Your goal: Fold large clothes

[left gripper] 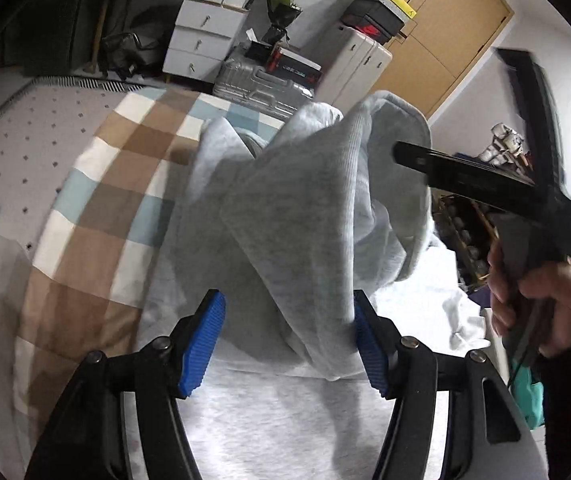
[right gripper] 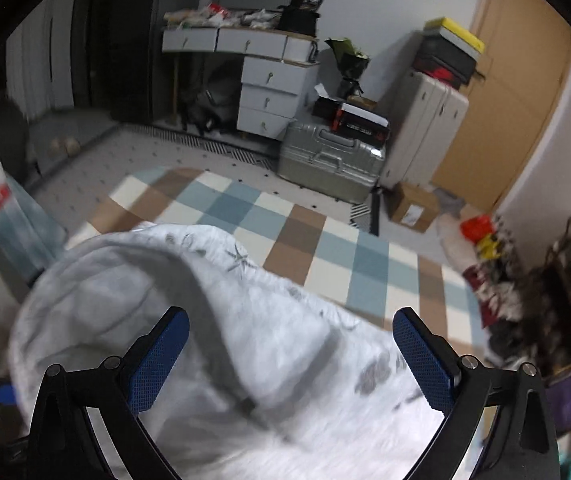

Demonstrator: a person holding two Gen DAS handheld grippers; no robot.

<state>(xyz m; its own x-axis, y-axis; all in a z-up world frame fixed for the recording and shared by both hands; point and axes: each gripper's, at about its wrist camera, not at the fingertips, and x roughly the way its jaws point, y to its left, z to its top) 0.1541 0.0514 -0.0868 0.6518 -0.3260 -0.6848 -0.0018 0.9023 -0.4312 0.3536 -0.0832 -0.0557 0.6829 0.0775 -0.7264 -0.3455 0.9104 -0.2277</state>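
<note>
Two grippers: both open.
Left gripper (left gripper: 289, 338): grey sweatshirt (left gripper: 305, 208) bunched between its parted pads.
Right gripper (right gripper: 291, 356): above white garment (right gripper: 213, 320).

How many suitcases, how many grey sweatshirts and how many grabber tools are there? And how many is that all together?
Suitcases: 2, the silver one lying flat and the beige one standing
Grey sweatshirts: 1
Grabber tools: 2, the left gripper and the right gripper
Total: 5
</note>
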